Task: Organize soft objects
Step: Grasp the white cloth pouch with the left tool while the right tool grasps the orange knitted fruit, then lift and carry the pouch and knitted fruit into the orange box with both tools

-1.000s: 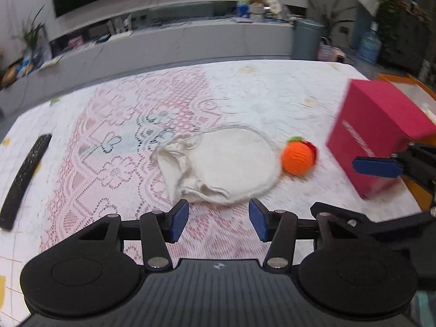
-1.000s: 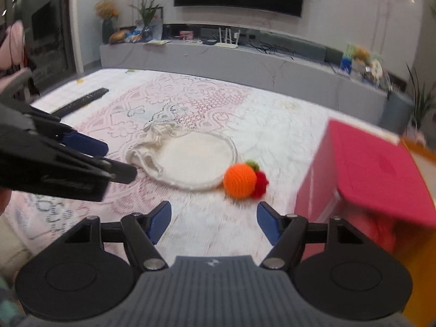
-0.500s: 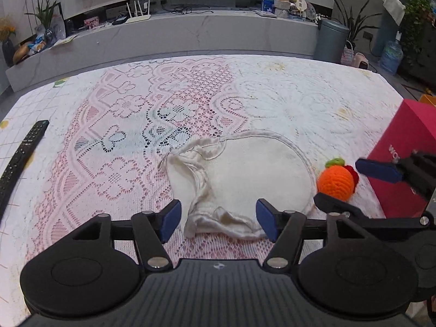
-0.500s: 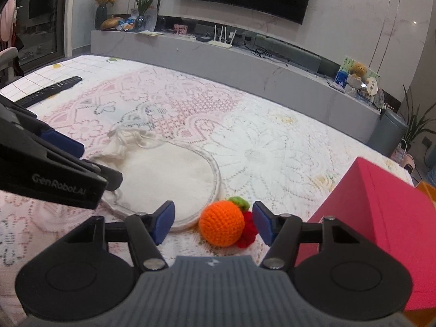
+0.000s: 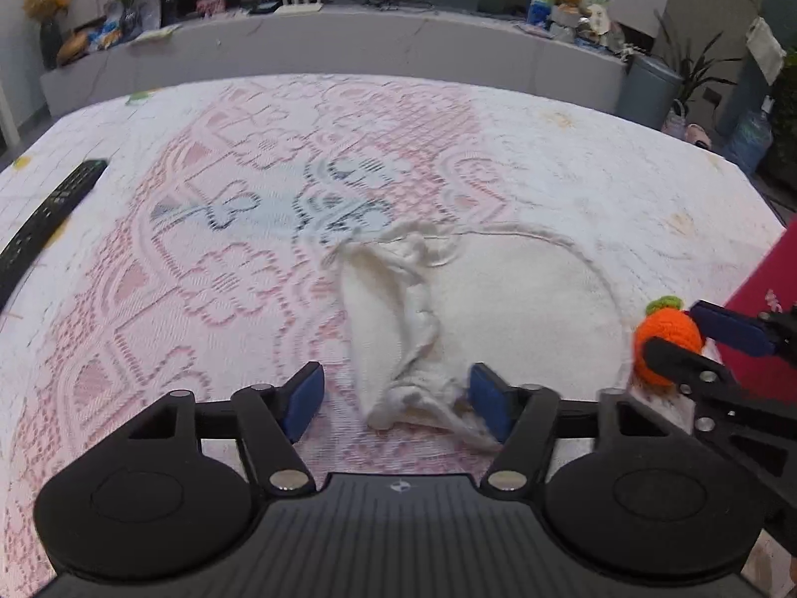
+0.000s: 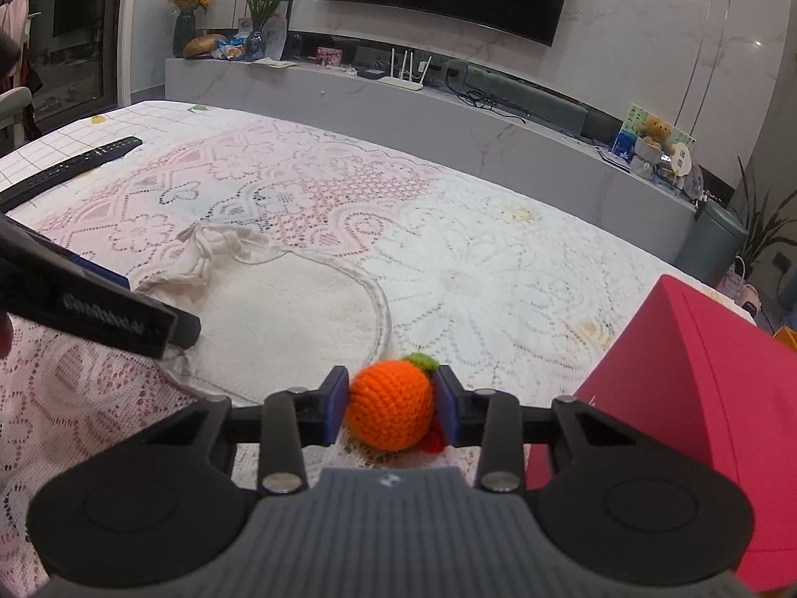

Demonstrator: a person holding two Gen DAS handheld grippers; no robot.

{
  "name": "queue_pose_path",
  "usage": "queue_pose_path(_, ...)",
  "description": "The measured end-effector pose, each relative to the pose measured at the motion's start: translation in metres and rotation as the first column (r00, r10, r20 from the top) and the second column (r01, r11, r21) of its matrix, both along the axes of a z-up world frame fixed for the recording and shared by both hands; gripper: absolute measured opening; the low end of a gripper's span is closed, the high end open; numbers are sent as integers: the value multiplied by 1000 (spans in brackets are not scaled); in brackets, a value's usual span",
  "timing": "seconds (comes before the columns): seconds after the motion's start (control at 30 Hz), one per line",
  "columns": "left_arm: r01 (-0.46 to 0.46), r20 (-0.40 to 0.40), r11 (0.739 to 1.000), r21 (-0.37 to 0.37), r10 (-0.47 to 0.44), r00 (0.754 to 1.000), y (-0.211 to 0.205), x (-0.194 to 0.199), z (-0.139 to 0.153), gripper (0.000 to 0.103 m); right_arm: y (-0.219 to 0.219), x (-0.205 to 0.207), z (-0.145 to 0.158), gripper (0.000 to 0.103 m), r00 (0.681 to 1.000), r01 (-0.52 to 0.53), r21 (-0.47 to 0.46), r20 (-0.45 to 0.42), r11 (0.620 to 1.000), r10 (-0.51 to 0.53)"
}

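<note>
Crocheted orange [image 6: 389,409] pinched in right tool [image 6: 391,408], red box [image 6: 697,413] alongside; left tool [image 5: 396,401] wide

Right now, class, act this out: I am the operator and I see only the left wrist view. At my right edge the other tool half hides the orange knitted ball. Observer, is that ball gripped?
Observer: Yes. In the right wrist view the right gripper has its jaws pressed against both sides of the orange ball.
Operator: Is anything attached to the ball that I am missing?
Observer: A small red knitted piece peeks out under it, by the right-hand pad.
Operator: I see only a sliver of the red box. What shows there?
Observer: The red box shows its broad top face, to the right of the ball.
</note>
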State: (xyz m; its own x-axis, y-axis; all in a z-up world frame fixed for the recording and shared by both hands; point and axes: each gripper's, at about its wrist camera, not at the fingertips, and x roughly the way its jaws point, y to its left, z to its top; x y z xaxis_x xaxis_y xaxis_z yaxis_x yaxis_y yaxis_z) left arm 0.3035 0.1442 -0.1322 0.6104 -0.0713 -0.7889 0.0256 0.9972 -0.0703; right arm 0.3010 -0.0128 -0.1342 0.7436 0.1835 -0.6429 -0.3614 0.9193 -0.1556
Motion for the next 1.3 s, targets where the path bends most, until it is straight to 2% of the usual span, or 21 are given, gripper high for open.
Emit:
queue_pose_path(0.03,14,9,1000,-2,-14,1000,-3,-1,1,52,0,0,0,37,1000,-1,3,2,1000,1)
queue_pose_path(0.07,23,14,1000,0,-23,1000,-6,-2,1,48,-1,-1,0,36,1000,-3,6,4,1000,3)
queue_pose_path(0.13,30,31,1000,10,-30,999,-8,-5,1,33,-2,-2,0,36,1000,-7,20,5,1000,7)
queue_pose_path(0.23,42,41,999,-13,-42,998,-8,-6,1,26,-5,-4,4,35,1000,-15,55,1,998,15)
queue_pose_path(0.33,55,55,998,-42,-53,997,-7,-9,4,24,-10,-5,10,34,999,-37,126,-26,991,40)
queue_pose_path(0.47,89,96,980,-178,-73,993,-3,-17,17,23,-12,-3,8,35,998,-35,151,-47,988,42)
queue_pose_path(0.5,79,91,980,-181,-64,994,-4,-17,19,24,-12,-3,7,35,998,-36,153,-49,988,44)
queue_pose_path(0.57,43,60,987,-155,-34,998,-6,-14,14,29,-13,-3,5,35,998,-31,168,-55,985,40)
queue_pose_path(0.63,8,22,987,-159,-4,1000,-6,-11,8,45,-14,-3,5,35,998,-29,174,-54,984,38)
queue_pose_path(0.7,-6,24,987,-159,10,1000,-7,-9,4,60,-12,-4,4,35,998,-32,170,-50,985,41)
queue_pose_path(0.77,-6,23,990,-142,10,1000,-10,-7,1,60,-11,-5,4,35,998,-36,164,-47,986,44)
queue_pose_path(0.8,-2,23,993,-117,4,1000,-14,-7,-1,57,-10,-5,4,35,998,-37,161,-44,986,45)
queue_pose_path(0.87,13,44,999,-43,-11,999,-19,-9,-2,40,-8,-7,3,35,998,-42,146,-35,988,48)
queue_pose_path(0.9,19,55,1000,-24,-18,998,-19,-10,-2,32,-7,-7,3,35,998,-46,137,-30,990,51)
queue_pose_path(0.93,20,56,999,-24,-19,998,-18,-10,-1,28,-6,-8,3,35,998,-50,127,-25,991,53)
queue_pose_path(1.1,44,108,999,9,-45,993,-22,-16,8,24,-4,-10,3,35,998,-57,112,-18,992,59)
queue_pose_path(1.3,58,147,998,19,-60,987,-21,-24,28,23,-17,-8,9,34,997,-27,189,-67,982,41)
